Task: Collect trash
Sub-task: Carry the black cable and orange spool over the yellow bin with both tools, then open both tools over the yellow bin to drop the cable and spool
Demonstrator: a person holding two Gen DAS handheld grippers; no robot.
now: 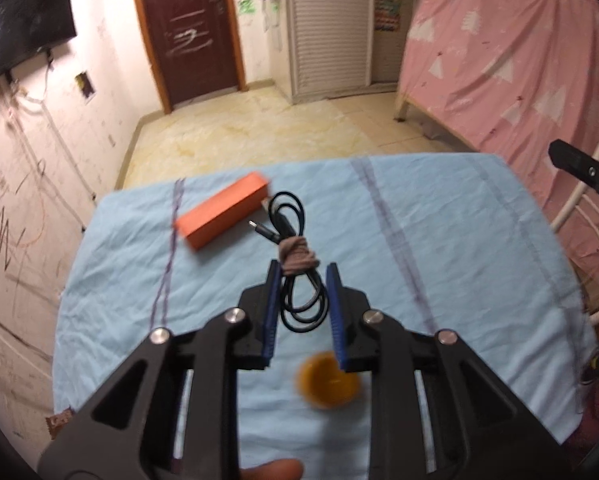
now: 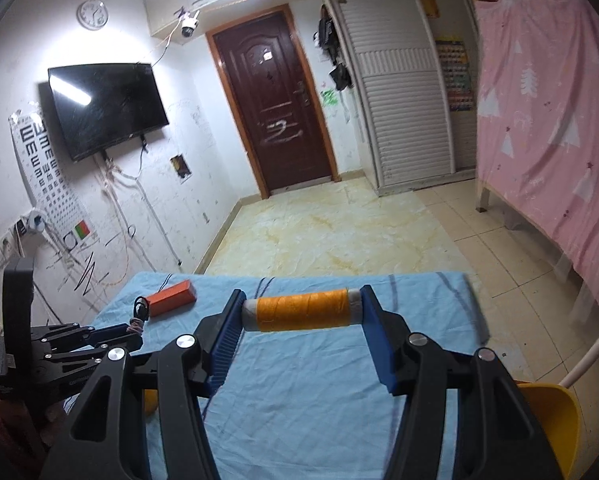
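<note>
Right wrist view: orange thread spool (image 2: 301, 310) clamped end to end between the blue pads (image 2: 224, 344) of the right gripper (image 2: 301, 312), held level and clear above the surface (image 2: 299, 392), over its middle strip. Below and to the right, rim of a yellow bin (image 2: 555, 412) just off the near right edge of the surface. Further left on the blue cloth, an orange box (image 2: 172, 298) lying flat near the far left corner, with a coiled black cable (image 2: 140, 307) just beside it. Left gripper (image 2: 135, 338) low over the left side, tips close to the cable. Beyond the far edge, open tiled floor (image 2: 339, 232) running to a brown door (image 2: 275, 108); pink curtain (image 2: 547, 128) along the right. Left wrist view: left gripper (image 1: 302, 280) spread open, nothing between the pads, straddling the near loop of the black cable (image 1: 295, 280), bound at its middle with a brownish tie (image 1: 297, 256). Orange box (image 1: 223, 210) just left of the cable's far end, angled, well in from the far edge. Blurred yellow-orange round object (image 1: 327, 384) on the cloth close beneath the gripper. Bare cloth wide on both sides; right edge of the surface (image 1: 459, 240) near a white chair frame (image 1: 575, 200).
</note>
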